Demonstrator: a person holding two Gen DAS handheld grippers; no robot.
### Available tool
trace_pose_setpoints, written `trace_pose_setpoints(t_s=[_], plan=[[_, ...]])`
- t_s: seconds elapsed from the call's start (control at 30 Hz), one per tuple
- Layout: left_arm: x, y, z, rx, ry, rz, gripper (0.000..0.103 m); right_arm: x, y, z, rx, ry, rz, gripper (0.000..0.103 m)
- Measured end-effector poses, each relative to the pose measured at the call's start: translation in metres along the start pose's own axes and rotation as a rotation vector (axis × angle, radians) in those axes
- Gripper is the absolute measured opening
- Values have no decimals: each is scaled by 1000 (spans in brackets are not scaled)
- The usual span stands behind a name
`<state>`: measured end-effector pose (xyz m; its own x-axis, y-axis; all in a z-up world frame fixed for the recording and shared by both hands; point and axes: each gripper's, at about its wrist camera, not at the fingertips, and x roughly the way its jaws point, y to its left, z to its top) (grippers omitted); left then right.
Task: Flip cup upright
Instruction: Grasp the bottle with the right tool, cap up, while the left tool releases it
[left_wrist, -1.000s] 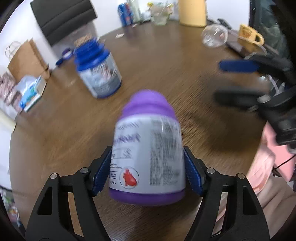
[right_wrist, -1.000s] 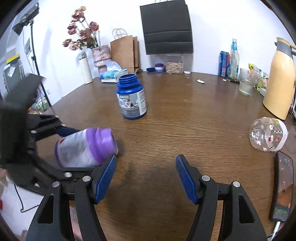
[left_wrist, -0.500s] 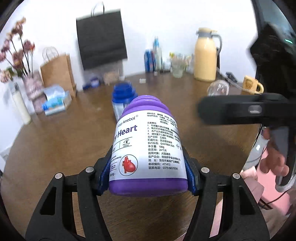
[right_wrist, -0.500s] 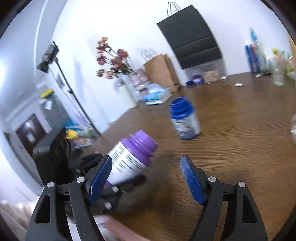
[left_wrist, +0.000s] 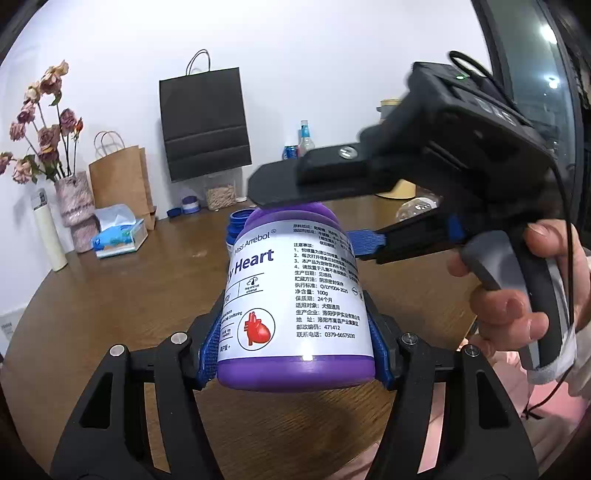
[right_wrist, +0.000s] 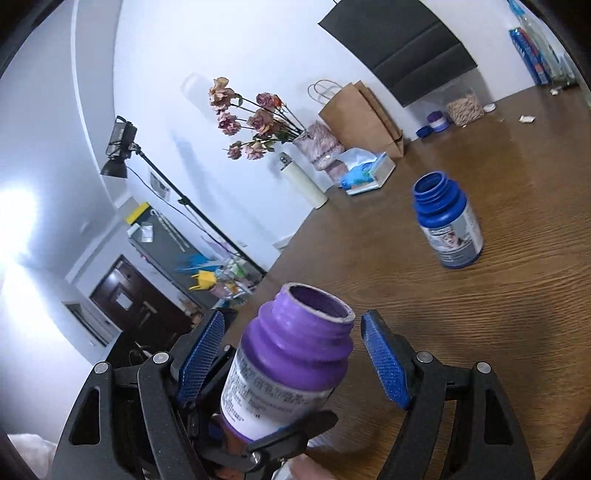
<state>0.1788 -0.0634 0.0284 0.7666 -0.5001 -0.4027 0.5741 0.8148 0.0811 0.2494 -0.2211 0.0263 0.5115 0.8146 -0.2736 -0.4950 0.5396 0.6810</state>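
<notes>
A: Where is the purple plastic jar with the white printed label (left_wrist: 295, 302)?

B: Off the brown wooden table (left_wrist: 110, 295), clamped low on its body between the blue-padded fingers of the left gripper (left_wrist: 293, 343). One pad presses each side of the label, near the jar's base. From the right wrist camera the same jar (right_wrist: 291, 369) has its open mouth pointing up and slightly away, with no lid on it.

A: And the right gripper (right_wrist: 291, 354)?

B: Its two blue pads stand on either side of the jar's ribbed purple neck, with a gap visible at each side, so it is spread and grasping nothing. In the left wrist view one of its black fingers crosses just above the jar's top, and a blue pad sits beside the jar's shoulder. I cannot tell whether that pad touches.

A: How many jars in all?

B: Two. The second is a dark blue plastic jar with a pale label (right_wrist: 448, 221), standing upright and uncapped on the table, well apart from the held one.

A: Anything else to count?

B: Two paper bags against the white wall: one black paper bag (left_wrist: 205, 125) and one brown paper bag (left_wrist: 120, 177). One pink vase of dried roses (left_wrist: 72, 203), and one tissue box with a blue wrapper (left_wrist: 120, 236) beside it.
</notes>
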Motion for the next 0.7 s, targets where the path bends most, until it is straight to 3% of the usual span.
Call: trace_pose_setpoints(t_s=[0.1,0.17,0.33,0.47,0.5,0.63,0.7], plan=[[-1,0,-1,3,-14,-16,60,5,-2,1,26,10,29,80],[0,2,-2,3,-17,-13,60,9,-3,2,31,28,24,66],[7,7,-3,-4,9,-17,61,15,2,6,-32,34,-7,66],[18,26,3,-86,54,-86,72,19,28,5,-259,15,-137,65],[21,32,6,-97,59,-92,74,21,37,5,-329,11,-161,61],[30,52,24,-114,34,-96,74,35,69,7,-591,23,-234,59],[40,64,33,-140,29,-111,70,43,74,12,-655,37,-257,59]])
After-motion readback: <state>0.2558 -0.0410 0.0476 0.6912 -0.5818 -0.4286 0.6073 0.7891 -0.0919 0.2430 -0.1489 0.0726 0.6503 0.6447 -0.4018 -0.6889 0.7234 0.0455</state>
